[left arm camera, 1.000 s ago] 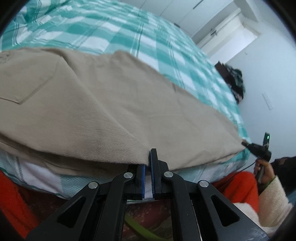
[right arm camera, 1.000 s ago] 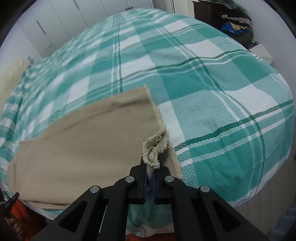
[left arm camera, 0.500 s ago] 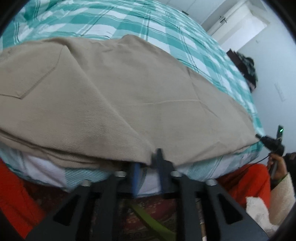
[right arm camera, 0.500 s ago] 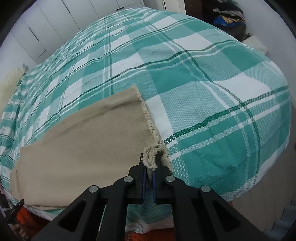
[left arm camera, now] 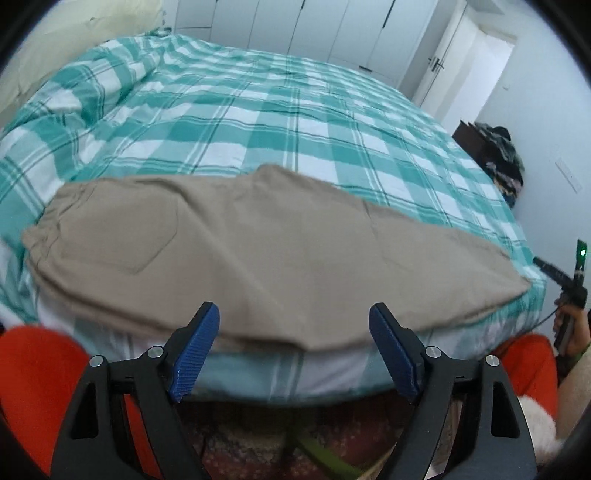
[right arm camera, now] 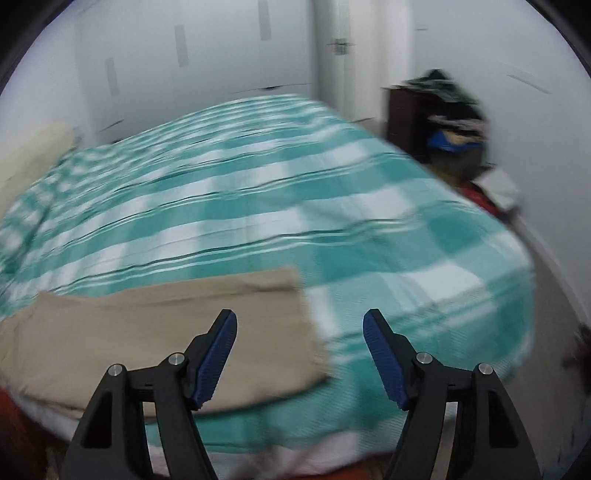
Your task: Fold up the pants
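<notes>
The tan pants (left arm camera: 258,254) lie flat along the near edge of the bed, legs stacked one on the other, waistband at the left and hems at the right. My left gripper (left arm camera: 293,332) is open and empty, held just off the bed edge in front of the pants' middle. My right gripper (right arm camera: 299,339) is open and empty, in front of the hem end of the pants (right arm camera: 166,332). The right wrist view is blurred by motion.
The bed has a teal and white plaid cover (left arm camera: 295,122), with a cream pillow (left arm camera: 74,37) at the far left. A dark dresser piled with clothes (right arm camera: 443,122) stands past the bed's right side. White wardrobe doors (left arm camera: 332,29) line the far wall.
Both grippers let go of the pants, opened and pulled back from the bed edge. The pants now lie flat on the cover.
</notes>
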Motion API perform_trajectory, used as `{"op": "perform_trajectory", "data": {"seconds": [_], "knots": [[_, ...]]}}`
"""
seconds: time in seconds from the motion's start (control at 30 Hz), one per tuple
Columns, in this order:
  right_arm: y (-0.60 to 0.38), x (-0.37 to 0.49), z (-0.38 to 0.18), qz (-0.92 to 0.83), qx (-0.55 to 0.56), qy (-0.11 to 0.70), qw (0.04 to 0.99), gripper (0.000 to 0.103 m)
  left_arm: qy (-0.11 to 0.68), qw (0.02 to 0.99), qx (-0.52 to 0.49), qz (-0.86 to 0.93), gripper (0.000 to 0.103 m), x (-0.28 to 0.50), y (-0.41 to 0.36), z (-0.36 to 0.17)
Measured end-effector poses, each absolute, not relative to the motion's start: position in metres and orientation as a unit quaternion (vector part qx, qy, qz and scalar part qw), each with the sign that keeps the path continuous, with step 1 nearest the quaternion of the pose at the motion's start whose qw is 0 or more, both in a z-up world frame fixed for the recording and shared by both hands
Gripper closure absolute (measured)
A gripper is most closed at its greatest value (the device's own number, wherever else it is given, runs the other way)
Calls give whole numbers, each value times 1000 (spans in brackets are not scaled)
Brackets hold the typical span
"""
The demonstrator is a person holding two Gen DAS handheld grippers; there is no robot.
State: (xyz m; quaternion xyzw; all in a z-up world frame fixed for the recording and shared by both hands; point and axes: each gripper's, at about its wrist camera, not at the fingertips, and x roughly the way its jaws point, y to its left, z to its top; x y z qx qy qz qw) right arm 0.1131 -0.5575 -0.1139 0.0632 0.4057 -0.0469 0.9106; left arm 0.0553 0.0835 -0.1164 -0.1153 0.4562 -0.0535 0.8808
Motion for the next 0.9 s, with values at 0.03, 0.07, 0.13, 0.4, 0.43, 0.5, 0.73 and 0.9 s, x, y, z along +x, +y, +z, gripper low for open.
{"op": "perform_trajectory", "data": {"seconds": [0.03, 0.07, 0.13, 0.4, 0.43, 0.5, 0.73, 0.9], "knots": [[-550, 123, -119, -22, 55, 418, 906, 32, 455, 881, -116, -56, 18, 62, 83, -118], [-544, 128, -124, -11, 48, 428, 902, 32, 454, 882, -114, -60, 18, 70, 83, -119], [-535, 141, -144, 8, 33, 461, 887, 32, 456, 883, -95, -61, 18, 91, 78, -127], [-543, 160, -189, 21, 54, 554, 830, 32, 527, 846, -75, -38, 17, 141, 72, -201], [-542, 160, -190, 20, 49, 555, 830, 32, 533, 843, -71, -38, 17, 140, 70, -208], [-538, 160, -192, 17, 35, 559, 828, 32, 526, 848, -42, -39, 16, 133, 62, -210], [-537, 159, -191, 11, 30, 555, 831, 32, 521, 849, -74, -49, 15, 125, 65, -186], [-538, 159, -188, 0, 36, 550, 835, 32, 515, 847, -71, -114, 15, 150, 21, -150]]}}
